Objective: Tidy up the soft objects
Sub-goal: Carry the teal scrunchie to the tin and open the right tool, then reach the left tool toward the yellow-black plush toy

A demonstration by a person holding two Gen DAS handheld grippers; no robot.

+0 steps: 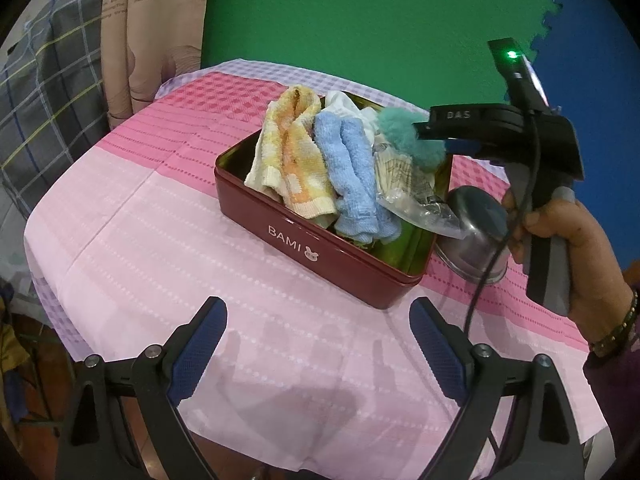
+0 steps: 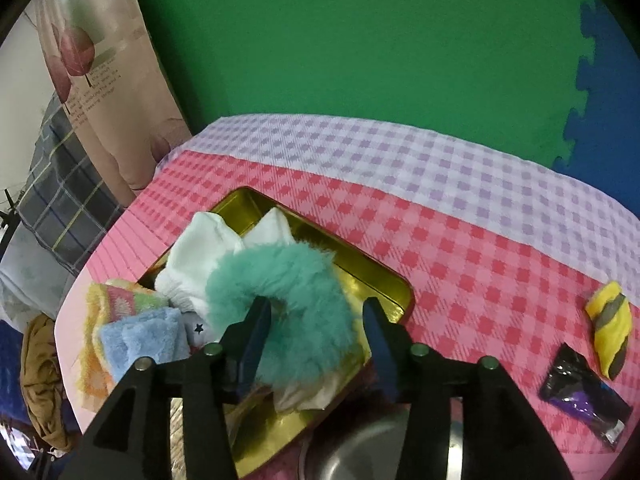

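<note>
A dark red tin marked BAMI, gold inside, stands on the pink cloth. It holds a yellow-orange towel, a blue towel, a white cloth and a clear plastic packet. A teal fluffy scrunchie lies on top of the pile at the tin's right end. My right gripper hangs over it with its jaws apart; the left finger sits in the ring's hole and the right finger stands clear of the fur. My left gripper is open over bare cloth in front of the tin.
A steel bowl leans against the tin's right side, under the right hand. On the checked cloth to the right lie a yellow-and-grey striped soft piece and a black-and-purple packet. Curtains and plaid fabric hang past the table's left edge.
</note>
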